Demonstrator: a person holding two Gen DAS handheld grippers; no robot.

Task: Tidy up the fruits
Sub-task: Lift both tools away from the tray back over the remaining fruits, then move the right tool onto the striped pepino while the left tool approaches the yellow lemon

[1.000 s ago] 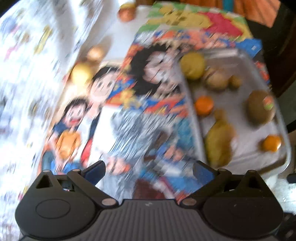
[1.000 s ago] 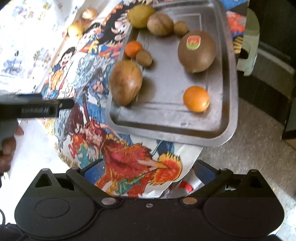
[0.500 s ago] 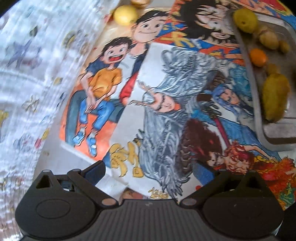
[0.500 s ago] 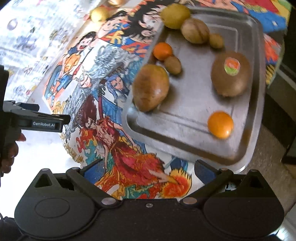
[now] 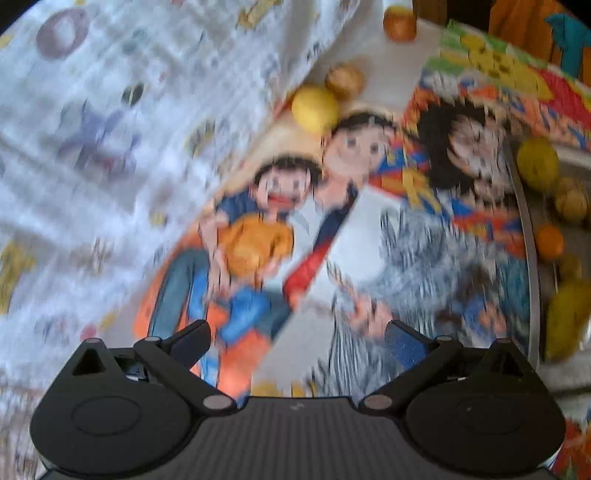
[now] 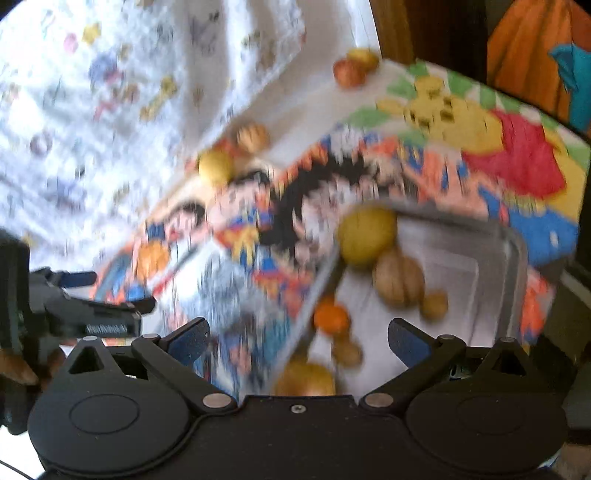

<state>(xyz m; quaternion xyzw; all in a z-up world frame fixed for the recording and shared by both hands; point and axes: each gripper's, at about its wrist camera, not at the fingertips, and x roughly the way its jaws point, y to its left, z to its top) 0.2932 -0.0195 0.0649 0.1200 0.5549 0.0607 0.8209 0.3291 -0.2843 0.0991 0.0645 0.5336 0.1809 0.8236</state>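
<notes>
Two grippers hang spread wide and empty over a cartoon-printed cloth (image 5: 369, 229), both views blurred. Ahead of the left gripper (image 5: 297, 334), well apart from its fingers, a yellow fruit (image 5: 314, 108) lies just beside a brown fruit (image 5: 344, 79), with an orange-brown fruit (image 5: 399, 23) farther off. The metal tray (image 6: 511, 258) lies ahead and to the right of the right gripper (image 6: 298, 336). In it sit a yellow-green fruit (image 6: 365, 235), a large tan fruit (image 6: 398, 282), a small brown fruit (image 6: 435, 304) and a small orange (image 6: 331, 318), the orange nearly between the spread fingers. From the right wrist, the left gripper shows at the left edge.
</notes>
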